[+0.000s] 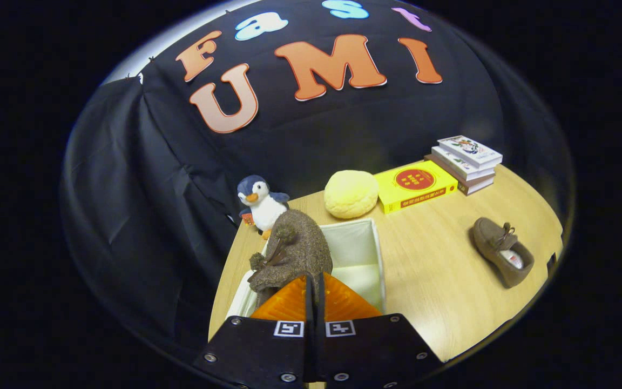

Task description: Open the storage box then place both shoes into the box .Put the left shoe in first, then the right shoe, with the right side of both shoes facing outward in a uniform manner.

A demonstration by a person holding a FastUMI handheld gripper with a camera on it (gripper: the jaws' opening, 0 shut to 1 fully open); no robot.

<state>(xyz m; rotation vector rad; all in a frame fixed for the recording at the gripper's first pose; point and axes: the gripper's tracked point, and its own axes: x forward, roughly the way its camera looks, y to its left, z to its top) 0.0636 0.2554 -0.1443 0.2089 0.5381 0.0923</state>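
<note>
My gripper [313,283] is shut on a brown suede shoe [289,251], pinching its heel edge between both fingers. The shoe hangs toe away from me, over the near left part of an open white fabric storage box [377,254]. The box's cream floor shows to the right of the shoe. A second brown shoe [502,251] with a bow lies on the wooden table [440,292], well to the right of the box, its opening turned toward me.
A toy penguin [261,204] stands just beyond the box on the left. A yellow round plush [350,193], a yellow box [414,185] and a stack of books [465,162] line the back of the table. The table's edge runs close on the left.
</note>
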